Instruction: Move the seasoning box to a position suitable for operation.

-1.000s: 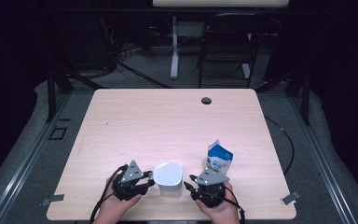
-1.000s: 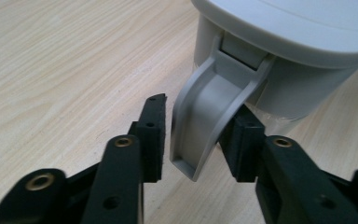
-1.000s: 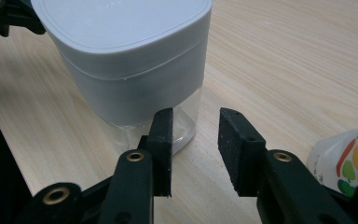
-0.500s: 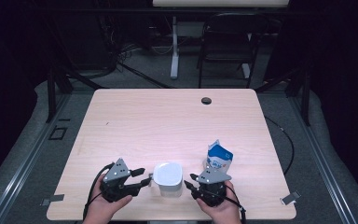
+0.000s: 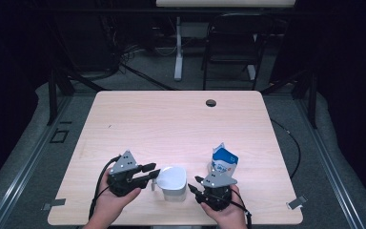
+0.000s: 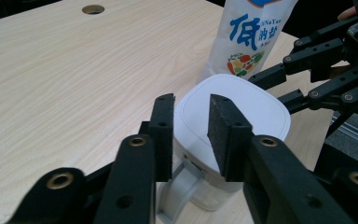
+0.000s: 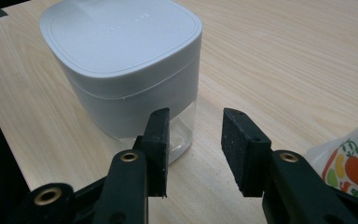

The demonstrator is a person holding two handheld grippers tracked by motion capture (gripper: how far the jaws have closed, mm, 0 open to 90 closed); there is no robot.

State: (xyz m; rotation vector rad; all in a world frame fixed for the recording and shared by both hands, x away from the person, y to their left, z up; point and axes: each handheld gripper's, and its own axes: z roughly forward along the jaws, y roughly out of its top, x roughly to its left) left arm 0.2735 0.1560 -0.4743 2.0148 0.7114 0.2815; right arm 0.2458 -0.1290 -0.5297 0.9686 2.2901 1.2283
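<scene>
A white lidded container (image 5: 172, 177) with a handle stands near the table's front edge. My left gripper (image 5: 155, 172) hovers at its left, just above the handle. Its jaws have just been closing and stand apart, pressing on nothing. In the left gripper view my left gripper (image 6: 191, 105) points at the container (image 6: 242, 102) lid's rim. My right gripper (image 5: 194, 183) is low at the container's right; its jaws have just been opening and hold nothing. My right gripper (image 7: 193, 116) sits beside the container (image 7: 121, 51) base. A blue and white carton (image 5: 224, 162) stands upright behind it.
The wooden table (image 5: 171, 119) has a dark round hole (image 5: 211, 102) near its far edge. A chair (image 5: 228, 43) and a desk leg stand on the floor beyond. The carton (image 6: 249, 37) is close behind the container, with the right gripper (image 6: 270, 91) beside it.
My left gripper has risen a little beside the container, and its jaws look narrower than half a second ago. The right hand, the container and the carton kept their places.
</scene>
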